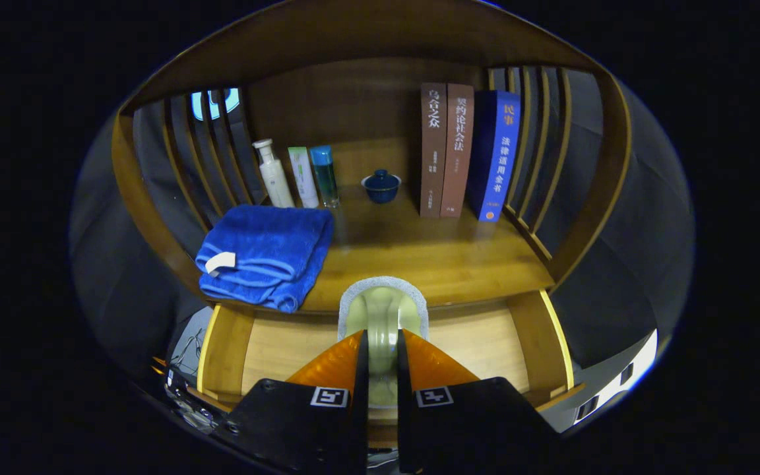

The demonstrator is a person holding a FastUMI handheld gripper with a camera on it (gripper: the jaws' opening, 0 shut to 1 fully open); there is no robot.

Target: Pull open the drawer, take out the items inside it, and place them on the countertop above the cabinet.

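Observation:
My gripper [382,335] is shut on a pale green cup [383,307] with a speckled grey rim; both fingers pinch its wall. The cup hangs over the open wooden drawer [485,340], level with the front edge of the wooden countertop [433,260]. The drawer's light wood bottom shows on both sides of the fingers. The lower part of the cup is hidden between the fingers.
On the countertop a folded blue towel [264,254] lies at the front left. Behind it stand a white bottle [273,173], a pale tube [303,176] and a teal bottle [324,175]. A small blue lidded cup [381,186] and three upright books [462,152] stand at the back.

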